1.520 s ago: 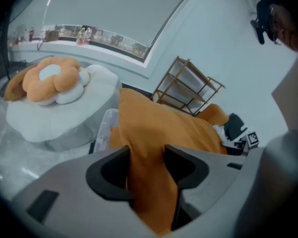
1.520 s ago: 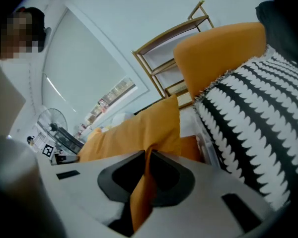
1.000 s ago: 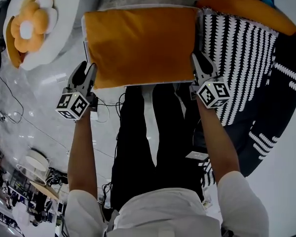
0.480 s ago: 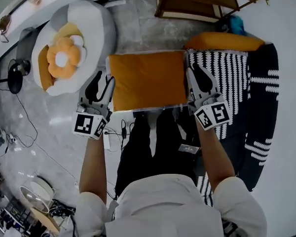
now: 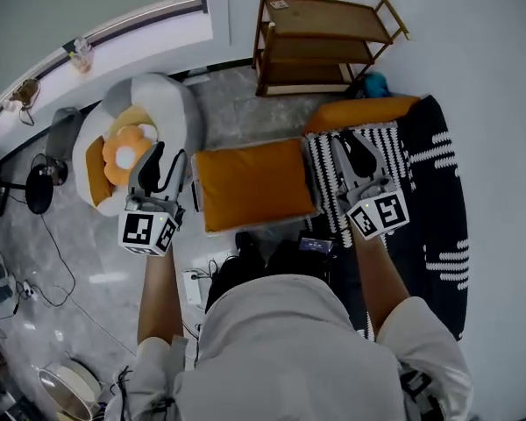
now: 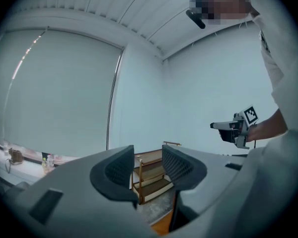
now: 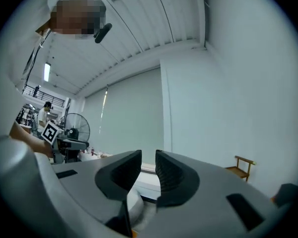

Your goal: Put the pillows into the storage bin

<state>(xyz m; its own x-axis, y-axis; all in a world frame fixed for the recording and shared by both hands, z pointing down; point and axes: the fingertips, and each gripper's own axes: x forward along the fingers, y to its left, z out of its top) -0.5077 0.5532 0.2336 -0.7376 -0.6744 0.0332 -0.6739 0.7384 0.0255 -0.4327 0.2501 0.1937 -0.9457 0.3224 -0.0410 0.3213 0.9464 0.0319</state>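
Left gripper point(image 5: 164, 158) and right gripper point(image 5: 351, 143) flank the orange pillow point(image 5: 254, 185). Jaws narrow, each nipping its side edge. Striped pillow point(image 5: 324, 191) lies right of it.

A wooden shelf point(image 5: 320, 42) stands on grey floor point(image 5: 88, 261) against the wall point(image 5: 473, 77).

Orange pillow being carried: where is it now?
Head view, centre: the orange pillow is held between the left tool and right tool, just left of the striped pillow.
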